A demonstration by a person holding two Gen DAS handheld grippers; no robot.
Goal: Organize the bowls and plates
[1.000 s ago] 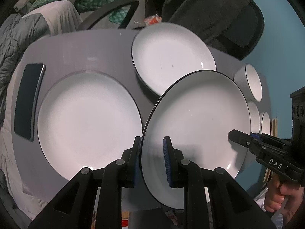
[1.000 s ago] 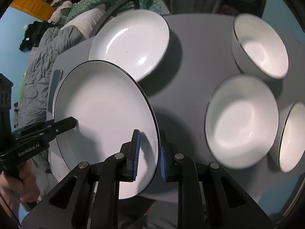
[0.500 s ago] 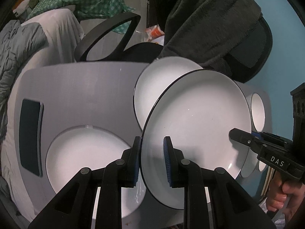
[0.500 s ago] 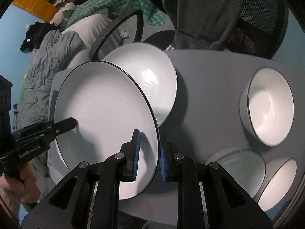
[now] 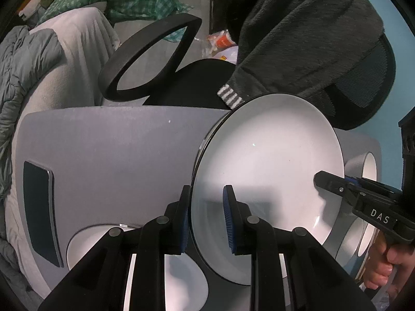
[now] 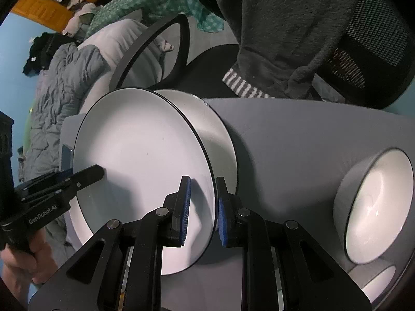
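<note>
You hold one large white plate (image 5: pixel 267 171) between both tools: the left gripper (image 5: pixel 206 215) is clamped on its near-left rim, and the right gripper (image 6: pixel 202 207) is clamped on the opposite rim. Both sets of jaws are closed on the plate, inner pad on the white face, outer pad behind the rim.

Progress, as judged: early to midway. The held plate is off the tabletop (image 5: pixel 116 155), tilted, and poised over a second plate (image 6: pixel 218 140) that lies flat at the far edge; they overlap in view, but whether they touch cannot be told. It is not yet set down. A third plate (image 5: pixel 103 243) lies apart at the near-left. Three bowls remain unstacked on the right: one bowl (image 6: pixel 376 207) stands alone, and two more (image 6: pixel 376 282) show only partly at the lower right.

Condition of the held plate: white glazed, thin dark rim line, shallow, clean apart from a tiny speck, no chips visible. A dark phone (image 5: pixel 39 212) lies at the tabletop's left edge.
</note>
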